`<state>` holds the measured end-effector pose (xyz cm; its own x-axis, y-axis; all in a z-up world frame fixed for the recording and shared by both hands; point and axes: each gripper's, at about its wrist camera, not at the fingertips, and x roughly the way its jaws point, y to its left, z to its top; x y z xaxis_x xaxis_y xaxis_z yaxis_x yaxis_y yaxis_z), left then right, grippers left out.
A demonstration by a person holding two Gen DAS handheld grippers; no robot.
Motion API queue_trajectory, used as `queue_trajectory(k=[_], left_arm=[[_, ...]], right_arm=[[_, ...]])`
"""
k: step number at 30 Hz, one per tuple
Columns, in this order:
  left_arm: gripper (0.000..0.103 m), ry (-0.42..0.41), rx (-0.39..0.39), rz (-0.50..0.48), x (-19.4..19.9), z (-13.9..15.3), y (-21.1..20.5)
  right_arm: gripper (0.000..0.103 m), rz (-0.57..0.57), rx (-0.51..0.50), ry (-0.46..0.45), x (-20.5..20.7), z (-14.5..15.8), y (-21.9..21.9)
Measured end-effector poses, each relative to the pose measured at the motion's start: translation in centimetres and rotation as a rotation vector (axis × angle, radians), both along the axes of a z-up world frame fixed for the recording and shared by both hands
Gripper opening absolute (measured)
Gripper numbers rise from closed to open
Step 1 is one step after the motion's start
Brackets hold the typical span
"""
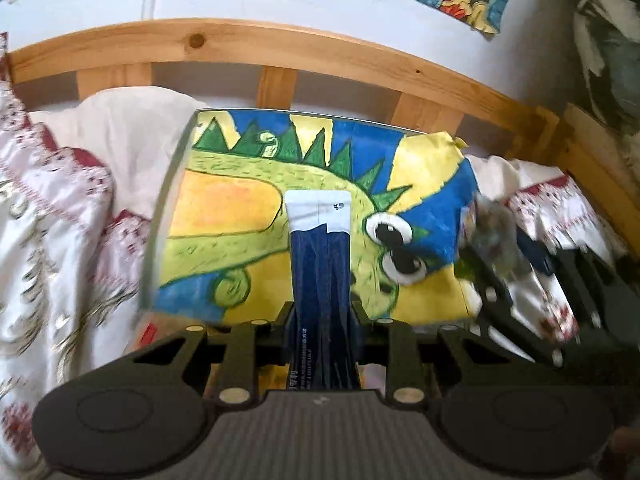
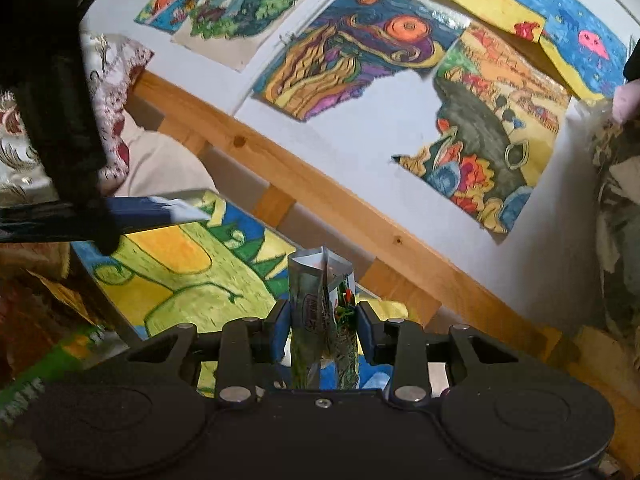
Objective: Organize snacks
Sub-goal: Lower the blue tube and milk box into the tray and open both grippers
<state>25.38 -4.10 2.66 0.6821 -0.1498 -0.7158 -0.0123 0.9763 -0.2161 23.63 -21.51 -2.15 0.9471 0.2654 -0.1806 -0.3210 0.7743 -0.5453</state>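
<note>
While both claws are already loaded, neither packet has a resting place yet. The left claw [image 1: 322, 316] is pinching a dark blue packet [image 1: 320, 264] with a white end; the packet runs straight out along the fingers, its long axis pointing away from the claw toward the wooden rail [image 1: 276, 52] at the back. It hangs above a glass-topped table [image 1: 168, 208] that has a bright dinosaur drawing [image 1: 240, 200] under the pane, though I cannot tell whether the white tip touches the glass.

The right claw [image 2: 322, 328] is pressed onto a silvery packet [image 2: 320, 304] with green and red print, crumpled, standing up between the blue-padded fingers [image 2: 280, 328]. From the right wrist view, the blue packet pokes in from the left with its white tip toward the middle, so the two packets are near each other over the same drawing, the blue one to the left and the silver one to the right.

Out past the table there is patterned white and red bedding [image 1: 52, 208] on the left, and children's paintings [image 2: 360, 40] taped to the white wall above the rail.

No tray or box for snacks shows in either view. My guess is that the packets get laid side by side on the glass. For that, the left hand is nearer the open middle of the table, and the blue packet's length already lines up with the table's depth, so it could simply be lowered flat.
</note>
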Motion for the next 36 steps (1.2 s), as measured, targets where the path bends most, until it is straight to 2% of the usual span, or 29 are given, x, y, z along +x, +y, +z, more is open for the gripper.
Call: queue_trajectory(k=[9, 20, 23, 25, 28, 36], left_arm=[[0.03, 0.004, 0.022, 0.015, 7.4, -2.1, -2.5], [0.031, 0.007, 0.04, 0.018, 10.3, -4.2, -4.0], [0.033, 0.015, 0.038, 0.017, 10.5, -4.5, -4.1], [0.035, 0.018, 0.036, 0.016, 10.5, -4.6, -4.2], [0.037, 0.014, 0.032, 0.02, 10.4, -4.6, -4.1], [0.065, -0.026, -0.015, 0.051, 9.4, -3.8, -3.2]], right_arm=[[0.039, -0.007, -0.017, 0.079, 2.1, -1.0, -0.8], [0.043, -0.013, 0.005, 0.157, 3.3, -1.7, -1.0], [0.048, -0.011, 0.003, 0.161, 3.5, -1.8, -0.9], [0.059, -0.017, 0.007, 0.164, 3.6, -1.8, -0.8], [0.067, -0.019, 0.021, 0.171, 3.7, -1.7, -1.0], [0.087, -0.027, 0.069, 0.174, 3.6, -1.0, -1.3]])
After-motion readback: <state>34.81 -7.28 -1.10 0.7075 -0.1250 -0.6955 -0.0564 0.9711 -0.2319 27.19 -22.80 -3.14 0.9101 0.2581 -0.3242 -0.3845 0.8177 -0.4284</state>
